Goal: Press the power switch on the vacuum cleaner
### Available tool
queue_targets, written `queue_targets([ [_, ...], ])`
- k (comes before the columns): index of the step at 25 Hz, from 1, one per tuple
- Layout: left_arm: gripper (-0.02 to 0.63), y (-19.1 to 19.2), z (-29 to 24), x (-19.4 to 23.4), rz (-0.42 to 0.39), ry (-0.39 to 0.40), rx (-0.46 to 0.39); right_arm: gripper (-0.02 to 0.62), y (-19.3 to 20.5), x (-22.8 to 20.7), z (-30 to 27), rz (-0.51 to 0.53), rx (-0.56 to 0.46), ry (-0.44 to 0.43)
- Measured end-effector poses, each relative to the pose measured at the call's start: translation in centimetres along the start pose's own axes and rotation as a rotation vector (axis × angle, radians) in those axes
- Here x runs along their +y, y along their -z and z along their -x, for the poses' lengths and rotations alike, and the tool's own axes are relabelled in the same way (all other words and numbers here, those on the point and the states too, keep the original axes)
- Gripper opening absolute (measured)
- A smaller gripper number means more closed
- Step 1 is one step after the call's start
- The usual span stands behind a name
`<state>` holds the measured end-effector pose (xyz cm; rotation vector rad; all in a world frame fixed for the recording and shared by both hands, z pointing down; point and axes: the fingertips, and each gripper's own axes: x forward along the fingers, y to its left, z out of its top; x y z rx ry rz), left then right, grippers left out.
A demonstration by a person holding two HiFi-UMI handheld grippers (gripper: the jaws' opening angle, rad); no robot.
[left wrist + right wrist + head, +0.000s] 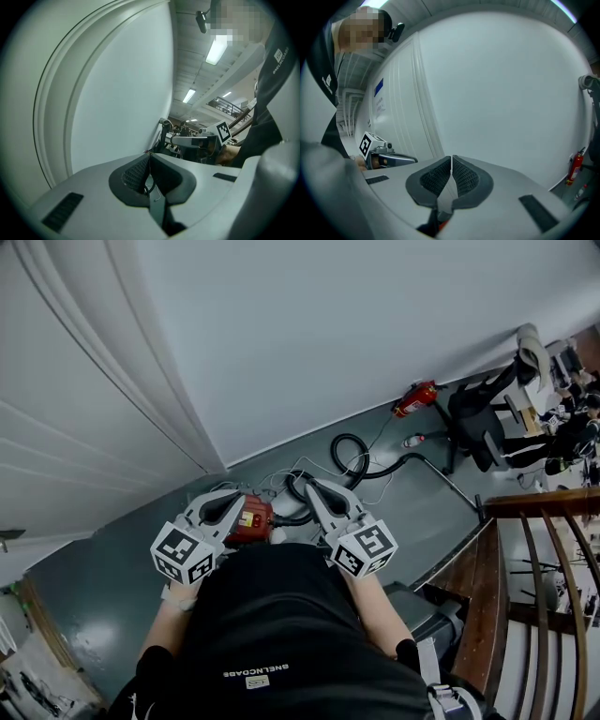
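In the head view a red vacuum cleaner (251, 518) sits on the grey floor, partly hidden between my two grippers. Its black hose (349, 457) curls away toward the wall. My left gripper (232, 495) hovers over the vacuum's left side, jaws pressed together and holding nothing. My right gripper (310, 487) hangs just right of the vacuum, also shut and empty. Both gripper views look along shut jaws at the white wall: the left gripper (149, 155) and the right gripper (451, 160). No switch is visible in any view.
A white wall (309, 324) rises just beyond the vacuum. A red fire extinguisher (414, 398) lies at the wall's foot, with a black office chair (476, 424) to its right. A wooden stair railing (544, 521) runs along the right. White cables lie on the floor.
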<state>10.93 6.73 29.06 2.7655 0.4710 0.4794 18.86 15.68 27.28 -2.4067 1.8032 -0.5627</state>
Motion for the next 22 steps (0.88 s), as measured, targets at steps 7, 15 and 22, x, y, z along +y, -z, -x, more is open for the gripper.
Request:
queue_targets([
  [7,0.015,0.9,0.8,-0.5,0.033,-0.028,-0.014,0.032,0.5,0.6,0.3,-0.024,0.008,-0.027],
  [15,0.015,0.6,1.0,-0.7,0.036,-0.041,-0.027,0.032,0.2,0.3,0.3,-0.042,0.009,-0.041],
  [22,0.015,-0.3,1.2,-0.5,0.031,-0.049,-0.045,0.032,-0.2,0.3,0.1,-0.042,-0.001,-0.045],
])
